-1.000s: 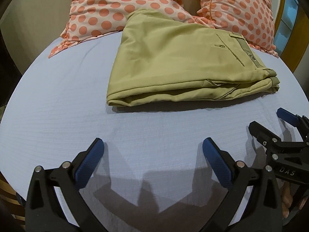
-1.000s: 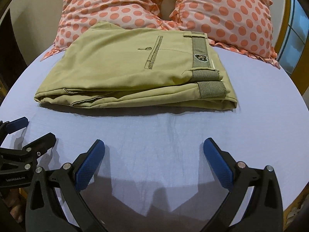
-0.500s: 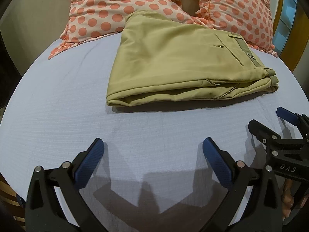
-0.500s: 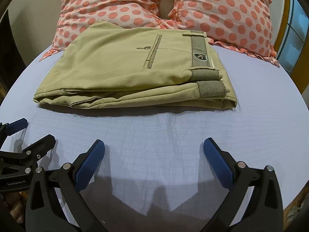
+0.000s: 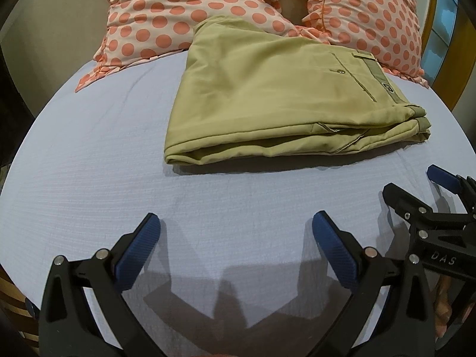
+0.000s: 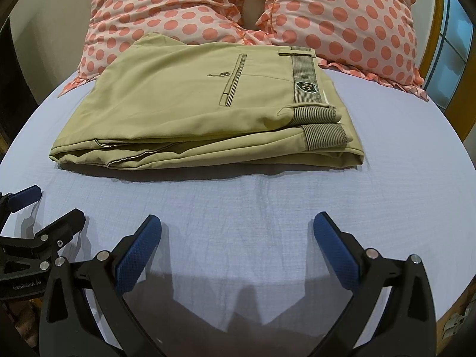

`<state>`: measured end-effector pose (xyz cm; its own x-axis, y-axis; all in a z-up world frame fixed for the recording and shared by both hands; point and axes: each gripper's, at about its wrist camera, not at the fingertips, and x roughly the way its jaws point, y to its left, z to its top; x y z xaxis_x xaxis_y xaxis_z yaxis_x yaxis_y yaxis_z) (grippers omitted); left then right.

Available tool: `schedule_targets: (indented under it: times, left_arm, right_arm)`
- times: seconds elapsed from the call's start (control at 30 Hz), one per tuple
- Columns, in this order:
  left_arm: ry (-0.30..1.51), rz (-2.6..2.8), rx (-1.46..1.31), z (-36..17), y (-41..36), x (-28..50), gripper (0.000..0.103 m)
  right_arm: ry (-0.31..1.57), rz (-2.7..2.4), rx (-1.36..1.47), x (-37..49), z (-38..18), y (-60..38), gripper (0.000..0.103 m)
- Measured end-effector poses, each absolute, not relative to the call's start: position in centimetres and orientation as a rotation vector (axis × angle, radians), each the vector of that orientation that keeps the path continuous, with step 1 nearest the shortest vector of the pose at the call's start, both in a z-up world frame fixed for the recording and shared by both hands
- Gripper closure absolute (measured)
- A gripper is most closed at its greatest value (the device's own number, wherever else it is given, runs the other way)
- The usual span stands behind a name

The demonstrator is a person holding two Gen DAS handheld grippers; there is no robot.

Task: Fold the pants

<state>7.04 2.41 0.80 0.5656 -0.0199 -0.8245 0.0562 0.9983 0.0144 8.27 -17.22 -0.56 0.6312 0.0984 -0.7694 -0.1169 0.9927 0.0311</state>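
Note:
The khaki pants [image 5: 276, 95] lie folded into a flat rectangle on the light blue bed sheet [image 5: 89, 160], their far edge against the pillows. In the right wrist view the pants [image 6: 193, 107] show a back pocket and striped waistband at the right. My left gripper [image 5: 236, 235] is open and empty, hovering over the sheet in front of the pants. My right gripper [image 6: 238, 235] is open and empty, also short of the pants. The right gripper shows at the right edge of the left wrist view [image 5: 416, 190]; the left gripper shows at the left edge of the right wrist view [image 6: 50, 205].
Two pillows with orange polka dots [image 5: 184, 15] [image 6: 342, 15] lean at the head of the bed behind the pants. A wooden frame and window [image 6: 452, 47] stand at the right. The bed's edge curves away at the left and right.
Almost nothing has moved; both grippers stay open in front of the folded pants, with only a slight drift of the views.

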Motion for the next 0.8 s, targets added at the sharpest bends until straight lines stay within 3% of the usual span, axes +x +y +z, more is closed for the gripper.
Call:
schedule_targets:
  times: [0.8]
  left_arm:
    - [0.957,-0.051,0.044,0.79,2.36,6.93,0.002]
  right_arm:
    - [0.879,0.115,-0.017,8.35,-0.48,-17.35,0.001]
